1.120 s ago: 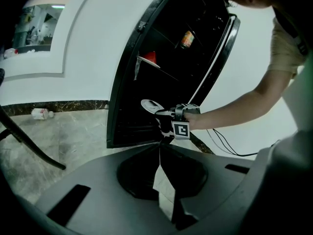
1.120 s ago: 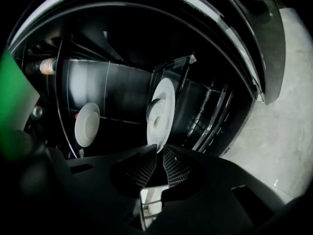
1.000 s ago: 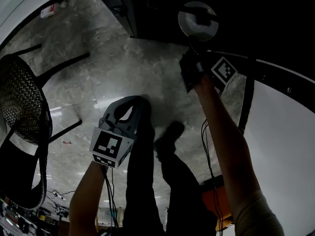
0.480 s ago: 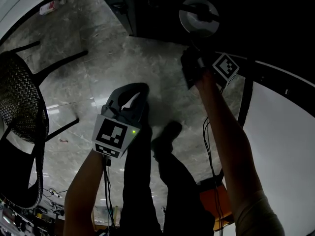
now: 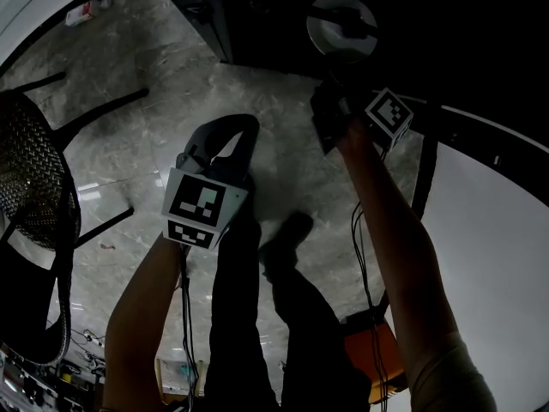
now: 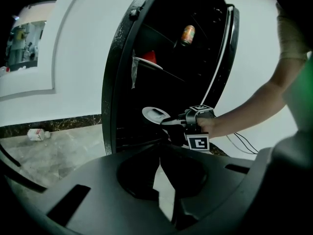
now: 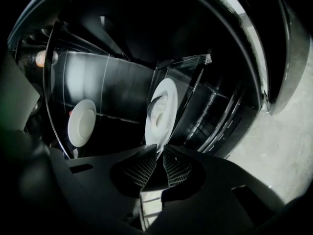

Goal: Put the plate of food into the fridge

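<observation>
Rising toward the fridge [image 6: 117, 82] since a second ago, the left tongs [image 5: 233, 140] hang with jaws together on nothing, probably getting ready for the door. Beyond them the right tongs [image 5: 340, 80] stay clamped on the near rim of the plate [image 5: 341, 34]. It has barely edged deeper and is held level in the fridge's mouth, below the shelf carrying another plate [image 6: 146, 62], not yet set down.
</observation>
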